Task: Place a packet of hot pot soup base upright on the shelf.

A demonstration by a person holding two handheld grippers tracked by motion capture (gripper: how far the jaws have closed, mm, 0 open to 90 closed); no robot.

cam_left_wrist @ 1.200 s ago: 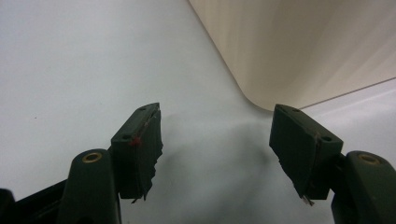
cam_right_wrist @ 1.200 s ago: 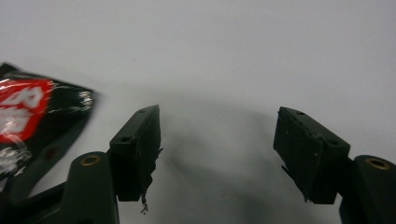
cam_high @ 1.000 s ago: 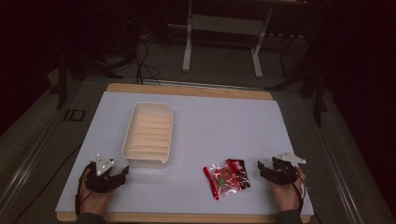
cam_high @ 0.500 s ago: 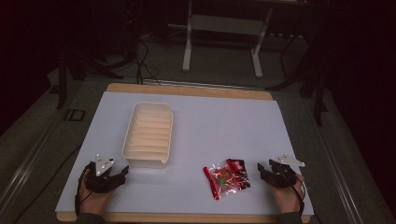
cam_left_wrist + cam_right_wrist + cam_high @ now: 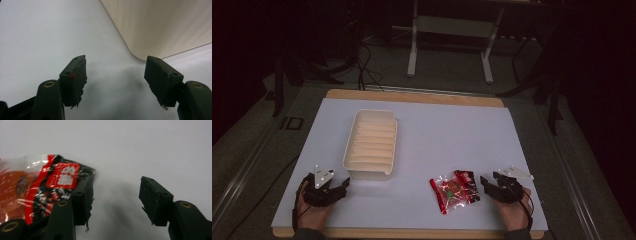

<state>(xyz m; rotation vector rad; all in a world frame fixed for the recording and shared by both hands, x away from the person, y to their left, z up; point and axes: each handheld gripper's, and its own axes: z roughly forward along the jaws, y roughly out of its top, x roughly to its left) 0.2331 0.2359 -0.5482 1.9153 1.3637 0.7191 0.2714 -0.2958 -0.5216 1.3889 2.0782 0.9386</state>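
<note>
The left tongs (image 5: 343, 185) rest on the white surface (image 5: 437, 135) with jaws wide and nothing between them. Just ahead of them and a little to their right stands the cream ribbed tray (image 5: 371, 145), whose rounded near corner (image 5: 140, 51) sits just off their right jaw.

The red snack packet (image 5: 454, 188) lies flat just beyond the tips of the right tongs (image 5: 484, 182). Their jaws have just been opening again and stand wide with only bare surface between them. In the right gripper view the packet (image 5: 37, 187) lies outside the gap, partly behind the left jaw.

The likely trouble: closing from here would pinch air. Sliding forward could also push the light, slippery packet along the surface instead of catching it, because the jaw meets its edge rather than straddling it.

I cannot tell whether that jaw touches the wrapper. The packet's print is too blurred to read, its contents are unclear through the glare, and its far side is cut off at the frame edge.
</note>
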